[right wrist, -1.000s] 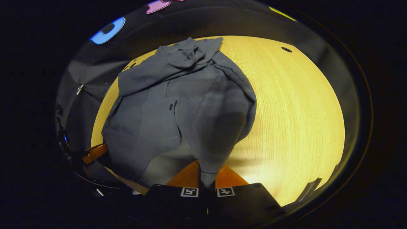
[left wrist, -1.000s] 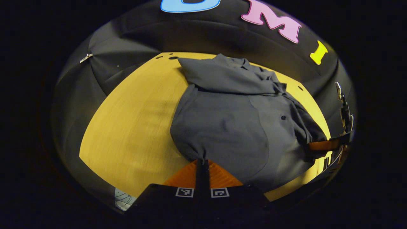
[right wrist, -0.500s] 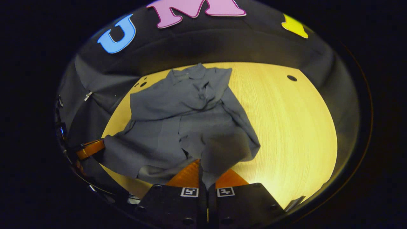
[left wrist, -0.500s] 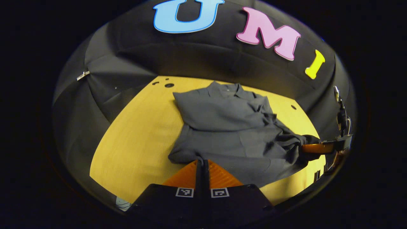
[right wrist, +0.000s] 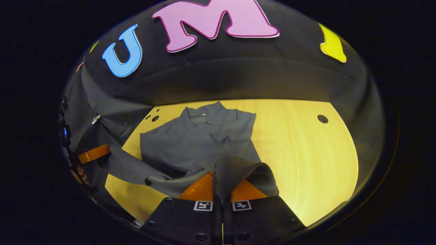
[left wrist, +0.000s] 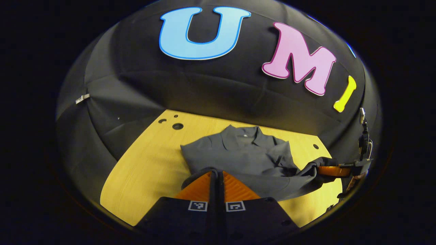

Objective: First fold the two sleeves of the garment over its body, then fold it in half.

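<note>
A dark grey shirt (left wrist: 245, 153) lies on the yellow wooden table (left wrist: 143, 170), collar toward the booth wall, with both sleeves lying folded over its body. My left gripper (left wrist: 216, 174) is shut on the shirt's bottom hem at one corner, and the cloth curls up over its orange fingers. In the right gripper view the same shirt (right wrist: 197, 139) spreads ahead of me. My right gripper (right wrist: 222, 185) is shut on the other hem corner, which drapes over its fingers. The hem between the two grippers hangs lifted off the table. The left gripper (right wrist: 92, 153) shows orange at the far left there.
The table (right wrist: 306, 149) has open wood to the right of the shirt in the right gripper view, with a small dark hole (right wrist: 322, 118) in it. Holes (left wrist: 177, 126) mark the far left corner. The right gripper's orange finger (left wrist: 332, 170) shows at the right edge of the left gripper view.
Both grippers have moved forward toward the collar with the hem held up. The lower half of the shirt has risen off the table, and the views have tipped up toward the wall.
</note>
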A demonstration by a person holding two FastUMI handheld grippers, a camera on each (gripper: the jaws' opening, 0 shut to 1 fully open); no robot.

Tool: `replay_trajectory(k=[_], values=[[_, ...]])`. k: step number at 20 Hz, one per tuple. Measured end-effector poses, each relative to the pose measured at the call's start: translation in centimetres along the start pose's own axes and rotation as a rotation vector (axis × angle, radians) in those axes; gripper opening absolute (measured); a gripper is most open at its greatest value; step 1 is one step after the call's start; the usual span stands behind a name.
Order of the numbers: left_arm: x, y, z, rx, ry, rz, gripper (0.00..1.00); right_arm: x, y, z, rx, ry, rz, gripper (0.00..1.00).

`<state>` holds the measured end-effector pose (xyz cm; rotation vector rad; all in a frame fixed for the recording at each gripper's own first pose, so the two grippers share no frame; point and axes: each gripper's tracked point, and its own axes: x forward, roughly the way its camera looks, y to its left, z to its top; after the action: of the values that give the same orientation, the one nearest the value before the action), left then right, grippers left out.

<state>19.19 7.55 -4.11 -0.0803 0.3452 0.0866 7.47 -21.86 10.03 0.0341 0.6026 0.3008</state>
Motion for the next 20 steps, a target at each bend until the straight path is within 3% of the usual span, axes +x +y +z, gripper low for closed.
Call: replay_trajectory(k=[4,11,20], values=[[3.7,0.2,3.1,0.015,-0.040,-0.005,0.05,3.2,-0.1,4.5,-0.004,-0.061,0.003,0.06],[11.7,2.1,5.3,-0.016,-0.042,0.018,0.05,10.3,-1.1,8.2,0.023,-0.076,-0.011,0.06],[19.4,4.0,2.9,-0.074,-0.013,0.042,0.05,17.8,-2.5,6.4,0.093,-0.015,-0.046,0.10]])
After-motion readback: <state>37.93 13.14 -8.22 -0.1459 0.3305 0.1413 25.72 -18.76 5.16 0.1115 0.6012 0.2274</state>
